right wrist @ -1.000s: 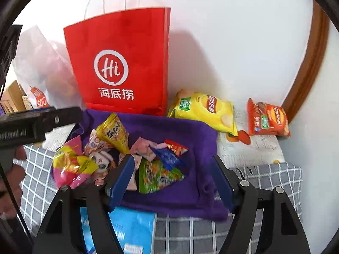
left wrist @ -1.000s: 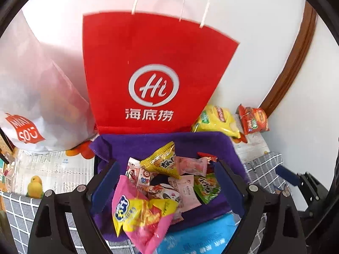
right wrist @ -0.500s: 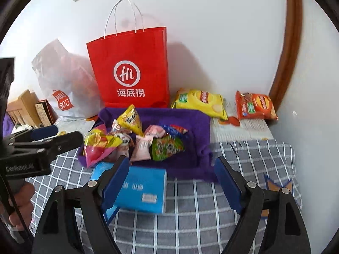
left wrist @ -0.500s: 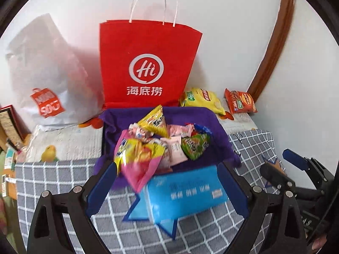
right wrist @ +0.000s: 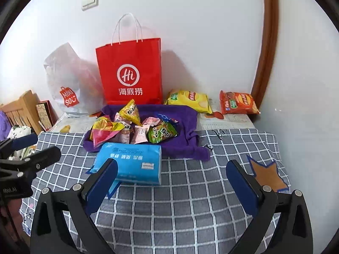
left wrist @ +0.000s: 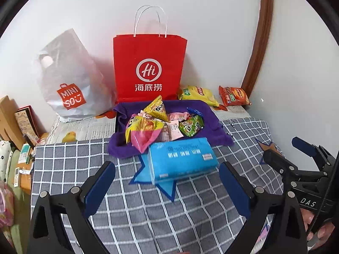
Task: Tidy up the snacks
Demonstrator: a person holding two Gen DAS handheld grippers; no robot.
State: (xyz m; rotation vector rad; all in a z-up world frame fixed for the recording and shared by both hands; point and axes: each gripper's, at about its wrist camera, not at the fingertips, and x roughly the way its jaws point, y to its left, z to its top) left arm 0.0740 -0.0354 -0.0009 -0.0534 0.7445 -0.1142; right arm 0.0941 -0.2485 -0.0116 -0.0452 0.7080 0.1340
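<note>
Several small snack packets (left wrist: pixel 167 122) lie heaped on a purple cloth (left wrist: pixel 214 131) in front of a red paper bag (left wrist: pixel 148 69). A yellow chips bag (left wrist: pixel 197 94) and an orange-red chips bag (left wrist: pixel 233 96) rest by the wall to the right. My left gripper (left wrist: pixel 167 167) hangs back over the checked tablecloth, short of a blue tissue pack (left wrist: pixel 182 158); its jaws are opening with nothing between them. My right gripper (right wrist: pixel 172 163) is level with it to the right, jaws also opening and empty. The snack heap (right wrist: pixel 135 129) lies beyond both.
A white plastic shopping bag (left wrist: pixel 67 80) leans on the wall left of the red bag. A blue star mark (left wrist: pixel 167 188) shows under the tissue pack and an orange star (right wrist: pixel 267 175) sits at the right. Clutter lies off the table's left edge (left wrist: pixel 25 152).
Both grippers have pulled back from the snack heap, so the tissue pack and more tablecloth now show. The right jaws have spread much wider; the left ones slightly.
</note>
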